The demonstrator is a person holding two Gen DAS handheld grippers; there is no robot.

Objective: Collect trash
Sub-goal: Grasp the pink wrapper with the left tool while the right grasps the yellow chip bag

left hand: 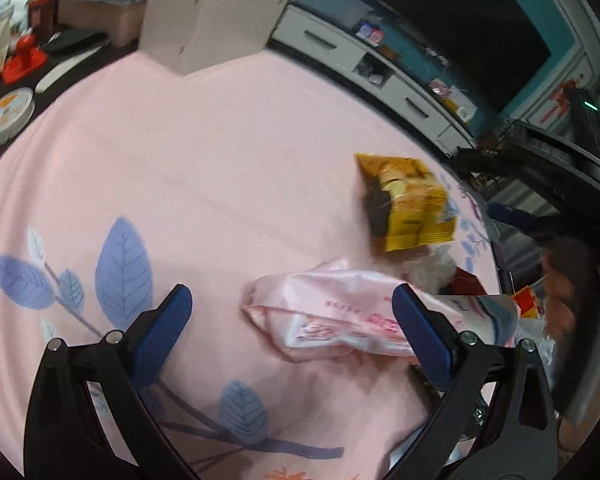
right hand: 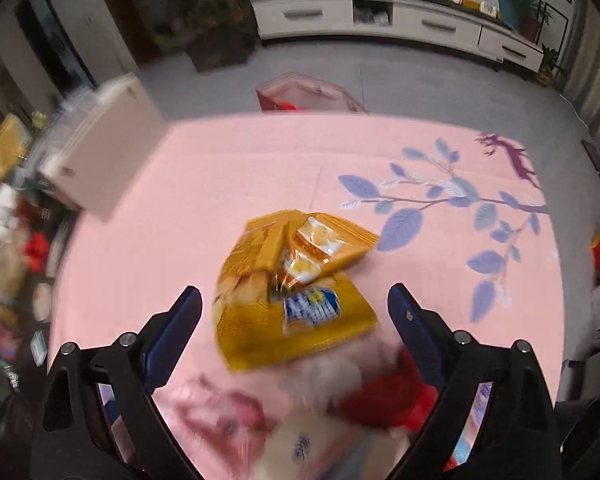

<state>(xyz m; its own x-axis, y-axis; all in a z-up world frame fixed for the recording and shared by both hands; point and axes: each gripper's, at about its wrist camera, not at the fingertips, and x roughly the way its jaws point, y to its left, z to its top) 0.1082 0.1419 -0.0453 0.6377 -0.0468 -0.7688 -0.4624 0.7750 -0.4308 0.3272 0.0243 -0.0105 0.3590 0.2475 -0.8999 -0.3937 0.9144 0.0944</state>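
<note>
snack bag point(right hand: 296, 288) on tablecloth point(right hand: 236, 168), box point(right hand: 112, 140) left

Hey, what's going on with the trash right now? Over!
Left gripper open, pink wrapper between its fingers. Right gripper open, yellow snack bag ahead on the pink cloth. Nothing grabbed, nothing blocking.

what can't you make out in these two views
- Right wrist view: trash nearest the right gripper, a white tuft and red item, is motion-blurred; identity unclear.
- Left wrist view: pink packet partly covered by the left gripper finger.
- Left wrist view: yellow snack bag print too blurred to read.
</note>
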